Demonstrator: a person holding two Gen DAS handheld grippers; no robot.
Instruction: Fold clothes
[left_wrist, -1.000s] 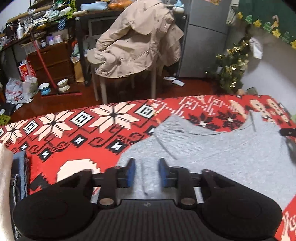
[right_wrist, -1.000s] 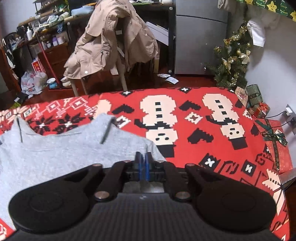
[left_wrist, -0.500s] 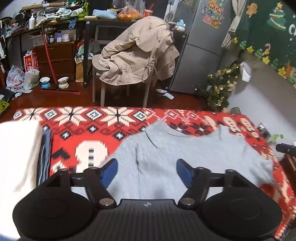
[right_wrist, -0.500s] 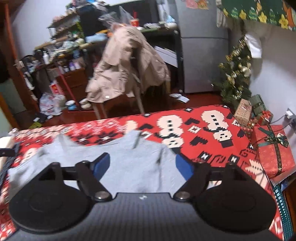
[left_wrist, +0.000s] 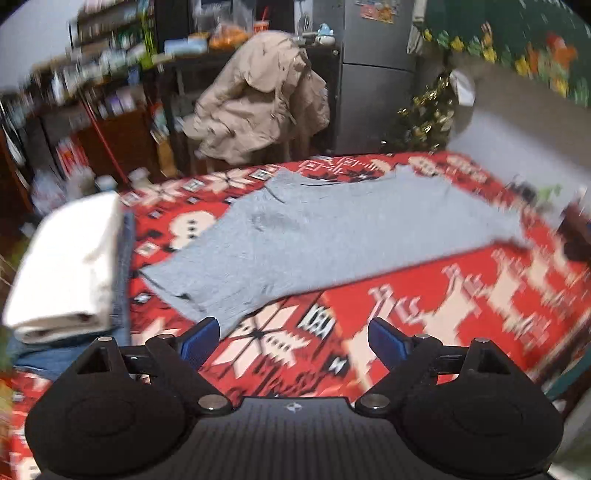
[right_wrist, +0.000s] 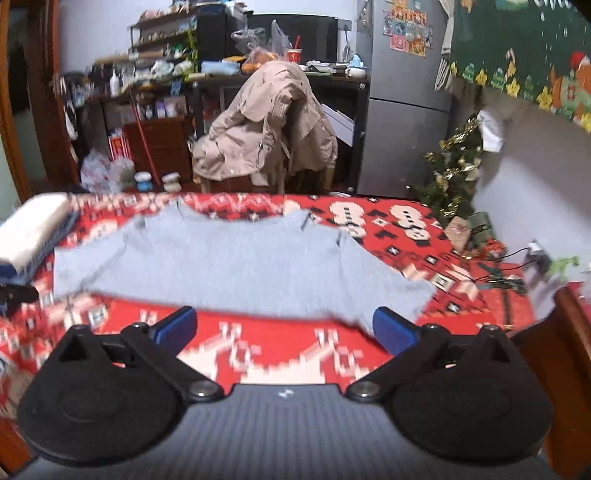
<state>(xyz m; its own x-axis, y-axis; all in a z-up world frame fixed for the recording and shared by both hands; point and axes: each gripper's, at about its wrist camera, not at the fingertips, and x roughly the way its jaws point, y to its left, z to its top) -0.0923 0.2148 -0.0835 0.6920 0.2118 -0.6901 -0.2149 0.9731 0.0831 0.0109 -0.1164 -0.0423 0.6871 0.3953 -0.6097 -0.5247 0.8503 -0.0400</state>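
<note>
The grey garment (left_wrist: 332, 236) lies spread across the middle of the frame in both wrist views, flat on a red patterned cloth (left_wrist: 443, 314) that covers the table. It looks like a top laid out wide, with its neckline towards the far edge, probably so the sleeves and hem can be reached from the near side.

The left gripper (left_wrist: 293, 334) sits at the bottom of its view with its blue pads (left_wrist: 201, 334) wide apart and nothing between them; its jaws are opening, and only patterned cloth shows in the gap. The garment's near left corner lies just beyond its left pad. The right gripper (right_wrist: 284, 326) is likewise empty, jaws opening to their widest, with the garment's near edge just past its fingertips. Neither is touching the fabric.

At the left of the left view a folded white piece (left_wrist: 70, 262) rests on a folded blue denim piece (left_wrist: 125, 266) (finished ones, I would guess, stacked out of the way so the middle is free).

My judgement is that the garment has been laid out and the folding proper has not yet begun. The left view is blurred, so fine creases are hard to make out.
</note>
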